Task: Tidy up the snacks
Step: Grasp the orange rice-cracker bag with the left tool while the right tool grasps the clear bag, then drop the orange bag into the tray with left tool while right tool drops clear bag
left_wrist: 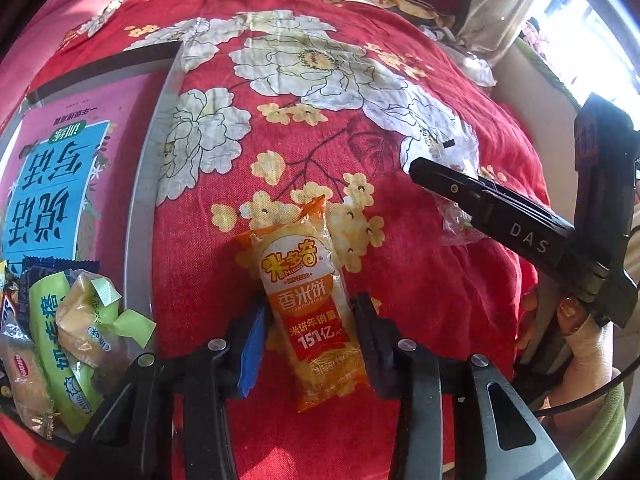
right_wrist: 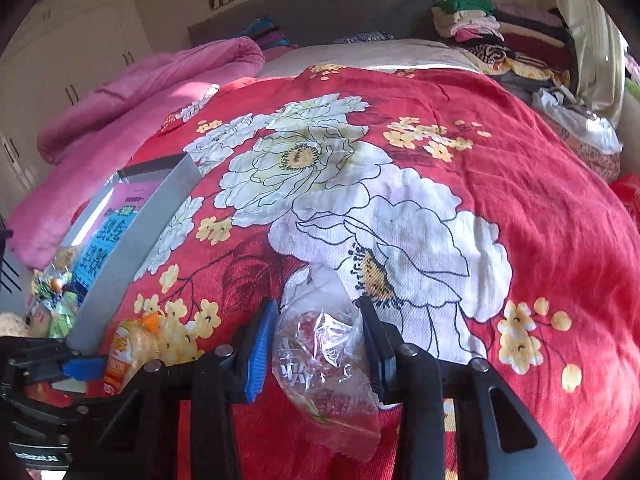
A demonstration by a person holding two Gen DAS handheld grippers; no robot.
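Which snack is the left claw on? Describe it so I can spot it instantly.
On the red floral bedspread, just right of the grey tray, lies an orange rice-cracker packet between the left claw pads. Unlike the clear crinkly packet nearby, it is opaque orange.

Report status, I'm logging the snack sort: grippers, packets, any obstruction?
Left gripper closed on orange rice-cracker packet. Right gripper closed on clear crinkly plastic snack bag. Both packets on red floral bedspread. Nothing blocking grey tray.
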